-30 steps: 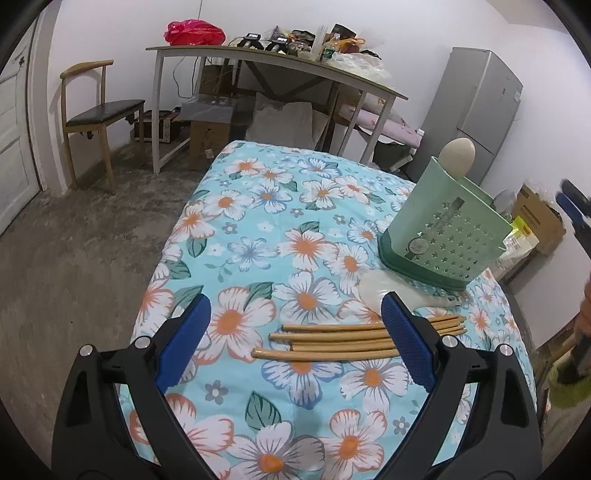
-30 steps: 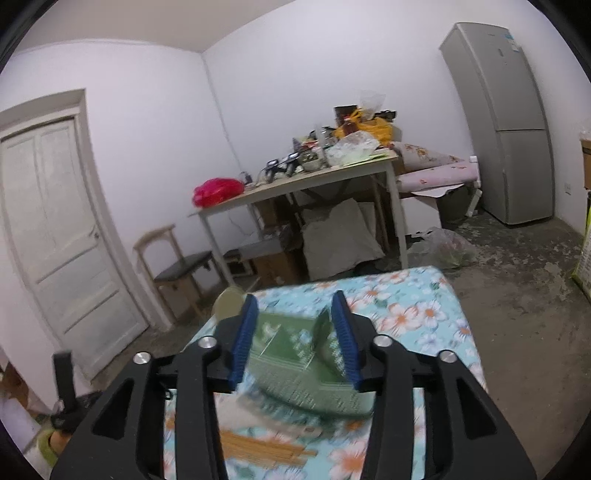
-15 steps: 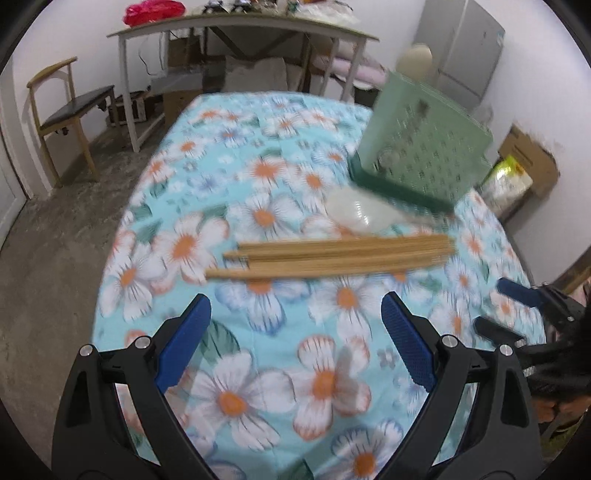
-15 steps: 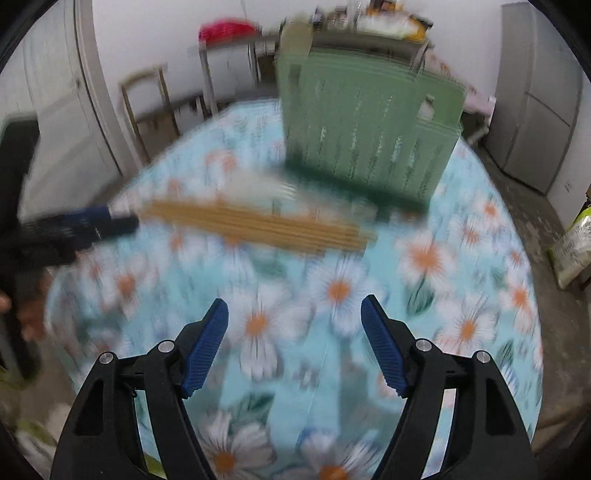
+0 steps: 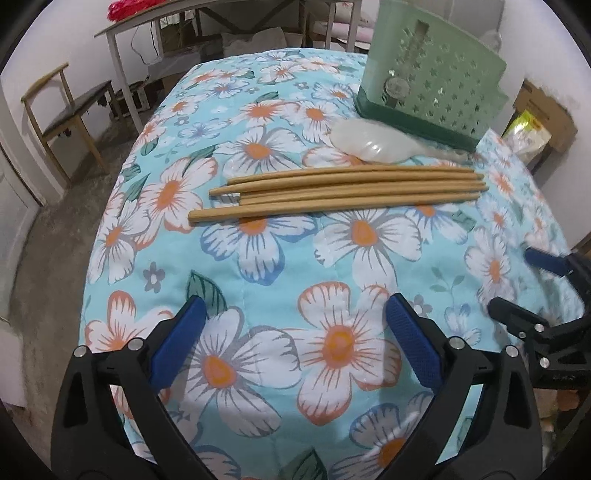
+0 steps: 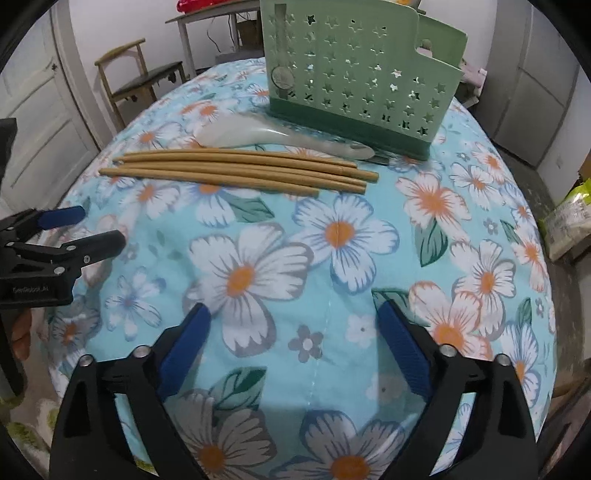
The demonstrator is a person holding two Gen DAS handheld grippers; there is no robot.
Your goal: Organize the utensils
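Note:
Several wooden chopsticks (image 5: 347,188) (image 6: 236,170) lie side by side on the flowered tablecloth (image 5: 258,258). Just behind them lies a pale translucent spoon (image 5: 373,142) (image 6: 258,129), in front of the green star-punched utensil holder (image 5: 432,74) (image 6: 354,74). My left gripper (image 5: 295,306) (image 6: 99,225) hovers over the cloth short of the chopsticks, jaws opening wide with nothing between them. My right gripper (image 6: 293,310) (image 5: 513,278) hangs beside it, its jaws also opening and empty. A spoon stands in the holder, mostly hidden.
A wooden chair (image 5: 62,107) and a cluttered long table (image 5: 221,18) stand beyond the far edge. A grey fridge (image 6: 535,92) and a yellow-green bag (image 6: 569,218) are to the right, a white door (image 6: 37,110) to the left.
Both grippers have tilted down and dropped toward the tablecloth, so the chopsticks now sit closer. The right gripper's jaws have spread from half closed to wide.

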